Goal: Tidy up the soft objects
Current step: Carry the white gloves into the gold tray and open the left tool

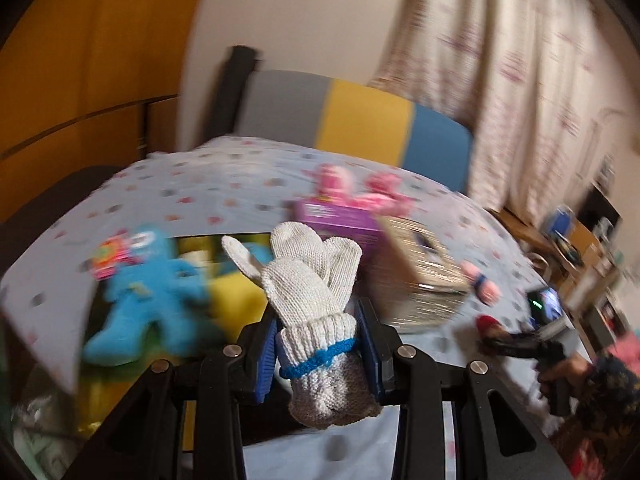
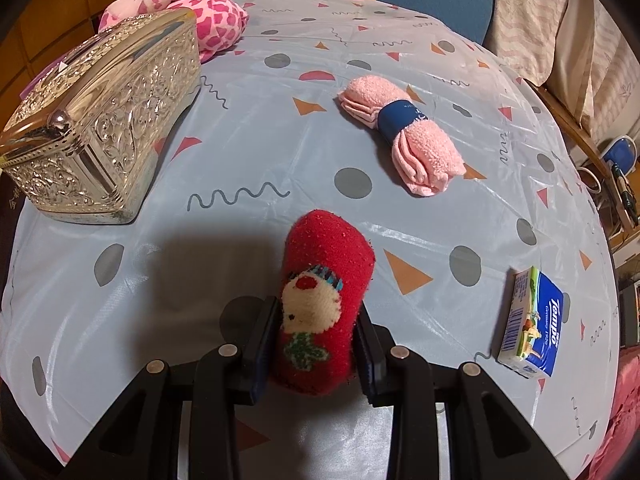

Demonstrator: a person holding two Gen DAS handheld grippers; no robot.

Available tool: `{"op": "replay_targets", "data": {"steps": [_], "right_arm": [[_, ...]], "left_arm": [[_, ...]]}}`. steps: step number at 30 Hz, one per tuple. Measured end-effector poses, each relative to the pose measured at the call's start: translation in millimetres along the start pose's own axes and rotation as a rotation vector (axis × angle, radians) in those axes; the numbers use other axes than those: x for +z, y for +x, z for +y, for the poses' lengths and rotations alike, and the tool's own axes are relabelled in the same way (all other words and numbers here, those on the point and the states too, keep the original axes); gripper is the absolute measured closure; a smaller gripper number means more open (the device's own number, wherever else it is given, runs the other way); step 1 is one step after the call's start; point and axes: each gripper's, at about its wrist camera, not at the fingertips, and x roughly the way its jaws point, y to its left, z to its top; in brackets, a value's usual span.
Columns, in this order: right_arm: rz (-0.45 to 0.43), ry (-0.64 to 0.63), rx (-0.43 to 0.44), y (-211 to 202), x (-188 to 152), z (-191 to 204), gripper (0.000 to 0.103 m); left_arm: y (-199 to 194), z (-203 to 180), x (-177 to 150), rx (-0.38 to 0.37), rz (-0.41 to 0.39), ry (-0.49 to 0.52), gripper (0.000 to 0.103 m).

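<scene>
The white knitted glove bundle bound with a blue elastic band (image 1: 316,320) is clamped between the jaws of the left gripper (image 1: 320,354), its fingers pointing up and its cuff hanging below the pads. That gripper is held above the table covered in a pale blue patterned cloth (image 1: 224,184); the view is blurred. The red fuzzy sock with a reindeer face (image 2: 320,304) is clamped between the jaws of the right gripper (image 2: 316,344), low over the same cloth, toe pointing away.

Beyond the red sock, to its right, lies one rolled pink fleece sock pair with a navy paper band (image 2: 404,132), flat on the cloth and well apart. Left of the red sock stands one ornate silver metal box (image 2: 100,120), with one pink spotted plush toy (image 2: 200,12) just behind it. One blue tissue packet (image 2: 532,328) lies to the right. In the left view, one blue plush figure (image 1: 148,300) lies left of the gloves.
</scene>
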Motion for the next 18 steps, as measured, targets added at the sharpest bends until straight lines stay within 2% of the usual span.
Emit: {"op": "replay_targets", "data": {"steps": [3, 6, 11, 14, 16, 18], "right_arm": [[-0.001, -0.006, -0.004, -1, 0, 1, 0.07], [-0.001, -0.007, -0.005, -1, 0, 1, 0.07], [-0.002, -0.008, -0.006, -1, -1, 0, 0.07], [-0.002, -0.009, -0.008, -1, 0, 1, 0.07], [-0.002, -0.006, -0.007, -1, -1, 1, 0.07], [-0.002, -0.006, -0.006, 0, -1, 0, 0.07]], "left_arm": [[-5, 46, -5, 0.104, 0.007, -0.081, 0.066], [-3, 77, -16, 0.167, 0.029, -0.136, 0.066], [16, 95, -30, 0.22, 0.07, -0.147, 0.066], [41, 102, -34, 0.245, 0.139, -0.142, 0.065], [50, 105, -38, 0.235, 0.162, -0.161, 0.061], [50, 101, -41, 0.246, 0.155, -0.138, 0.052]]}}
